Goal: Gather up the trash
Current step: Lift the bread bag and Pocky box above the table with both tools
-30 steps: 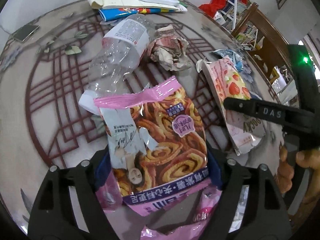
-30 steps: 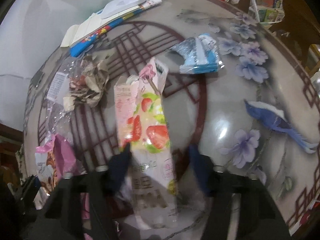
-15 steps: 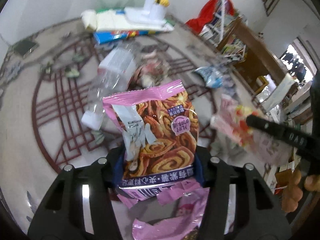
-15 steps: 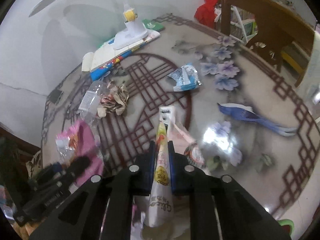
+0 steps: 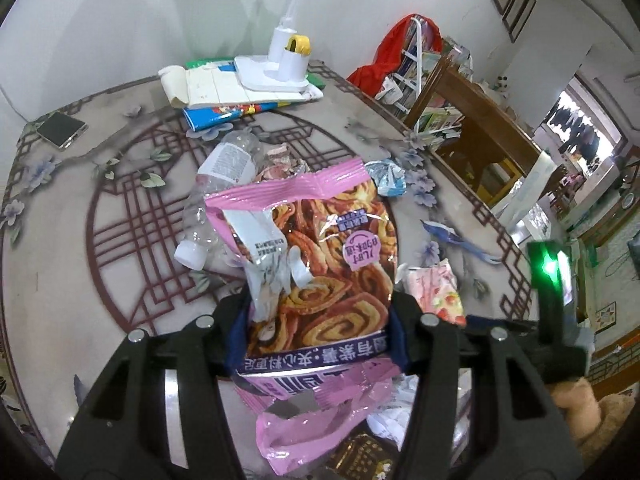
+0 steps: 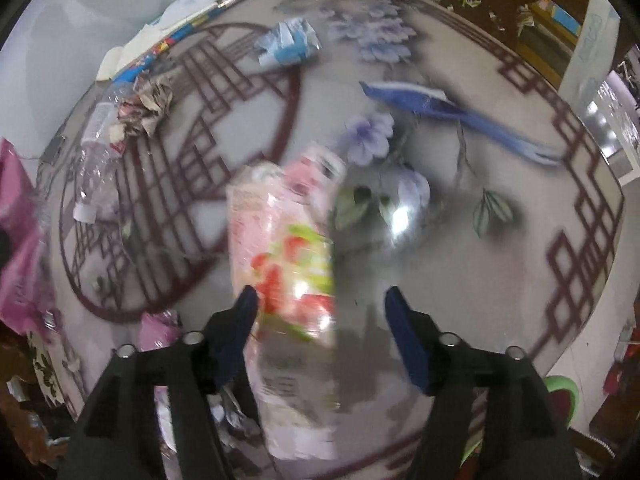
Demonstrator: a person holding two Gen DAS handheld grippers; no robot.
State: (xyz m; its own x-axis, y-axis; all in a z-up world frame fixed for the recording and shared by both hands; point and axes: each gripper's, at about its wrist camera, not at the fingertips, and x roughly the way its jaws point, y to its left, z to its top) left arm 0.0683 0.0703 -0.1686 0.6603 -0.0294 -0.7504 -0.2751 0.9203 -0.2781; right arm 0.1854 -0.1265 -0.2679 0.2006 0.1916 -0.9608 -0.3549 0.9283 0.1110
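My left gripper [image 5: 318, 332] is shut on a pink snack bag [image 5: 320, 248] with swirl pastries printed on it, held up above the round table [image 5: 60, 280]. My right gripper [image 6: 322, 328] points steeply down near the table's edge with its jaws opening. A blurred pink strawberry wrapper [image 6: 288, 240] hangs between them, against the left finger only and clear of the right one. The left wrist view shows the same strawberry wrapper [image 5: 436, 292] beside the bag. On the table lie a clear plastic bottle [image 5: 224, 188], crumpled paper [image 6: 148, 108] and a blue wrapper [image 6: 288, 44].
Books with a white lamp base [image 5: 272, 76] and a phone [image 5: 62, 130] lie at the table's far side. A wooden chair [image 5: 480, 136] stands to the right. More wrappers [image 5: 360, 440] are heaped below the left gripper. A hand [image 5: 580, 408] shows at lower right.
The left gripper closed on the pink bag and lifted it off the table. The right gripper clamped the strawberry wrapper, carried it toward the table's edge, and has now spread its jaws.
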